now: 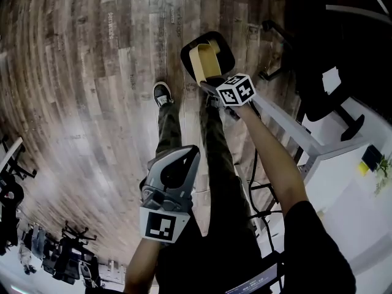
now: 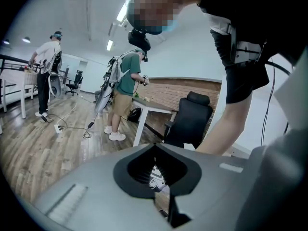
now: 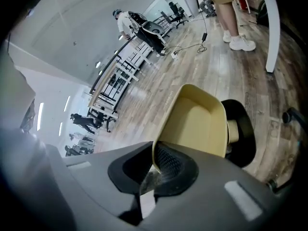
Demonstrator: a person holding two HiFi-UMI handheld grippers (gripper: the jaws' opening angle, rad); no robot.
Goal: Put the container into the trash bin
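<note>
A tan, tray-like container (image 1: 205,60) hangs tilted over the round black trash bin (image 1: 229,55) on the wooden floor, just ahead of the person's feet. My right gripper (image 1: 210,81) is shut on the container's near rim. In the right gripper view the container (image 3: 199,121) rises from the pads of that gripper (image 3: 154,165), with the bin (image 3: 248,134) behind and below it and a pale item inside the bin. My left gripper (image 1: 187,155) hangs lower left by the person's leg. Its jaws meet, with nothing between them. In the left gripper view this gripper (image 2: 155,148) points out across the room.
A white desk (image 1: 306,143) and a black office chair (image 1: 334,72) stand to the right of the bin. The person's shoe (image 1: 162,94) is left of it. The left gripper view shows two other people, a black chair (image 2: 192,119), a table (image 2: 154,110) and a floor cable (image 2: 72,127).
</note>
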